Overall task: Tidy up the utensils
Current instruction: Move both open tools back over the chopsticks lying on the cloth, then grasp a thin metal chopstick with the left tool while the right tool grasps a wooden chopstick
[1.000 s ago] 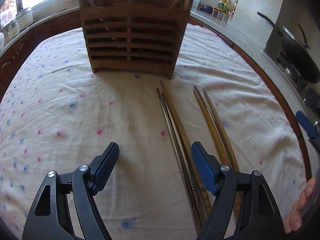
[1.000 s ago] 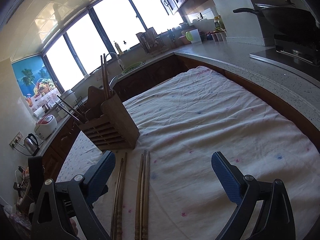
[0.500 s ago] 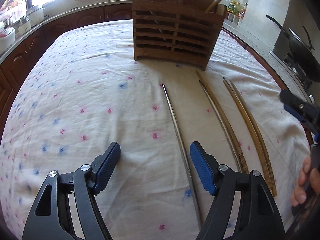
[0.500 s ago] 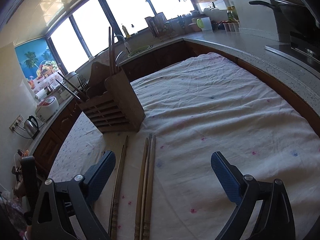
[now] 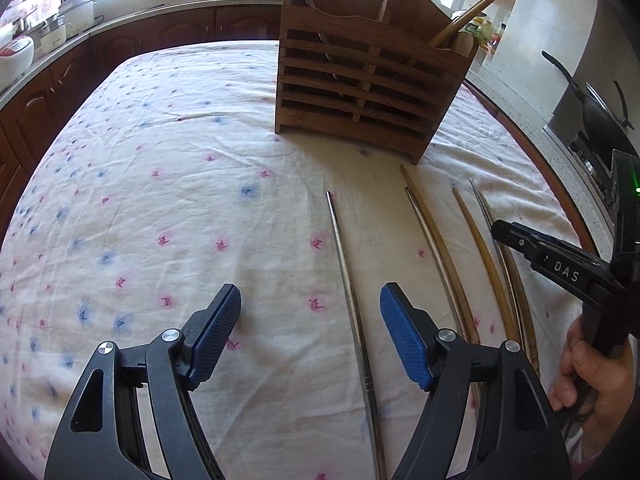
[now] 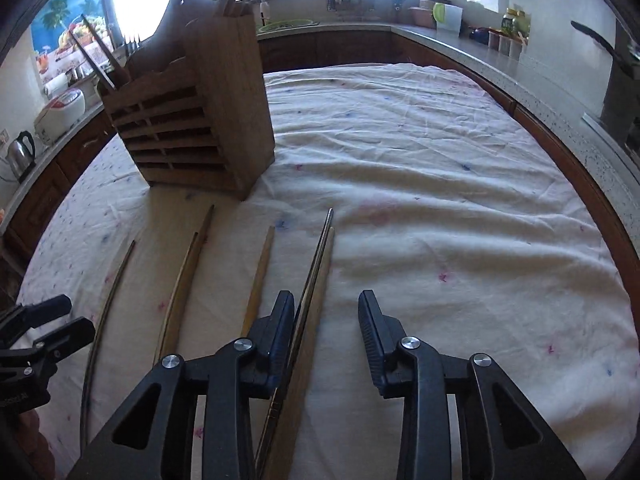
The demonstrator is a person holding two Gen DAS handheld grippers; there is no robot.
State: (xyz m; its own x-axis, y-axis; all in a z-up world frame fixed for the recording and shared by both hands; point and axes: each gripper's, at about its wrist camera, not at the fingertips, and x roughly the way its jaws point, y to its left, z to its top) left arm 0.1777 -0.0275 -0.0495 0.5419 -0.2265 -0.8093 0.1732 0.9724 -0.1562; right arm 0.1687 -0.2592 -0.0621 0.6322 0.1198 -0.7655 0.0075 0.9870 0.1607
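Note:
A slatted wooden utensil holder stands on the flowered cloth, also in the right wrist view, with chopsticks and utensils in it. Several chopsticks lie in front of it. A metal chopstick lies between the fingers of my left gripper, which is open and empty just above the cloth. Wooden chopsticks lie to its right. My right gripper is open, lowered around a metal and wooden chopstick pair that lies against its left finger. It also shows in the left wrist view.
The cloth-covered table is ringed by wooden cabinets and a stone counter. A wok sits on a stove at the right. A rice cooker and kettle stand on the left counter.
Both grippers have swung left and come lower over the chopsticks. The right gripper's fingers have narrowed around the rightmost pair. The left gripper stays wide open, a metal chopstick now between its fingers.

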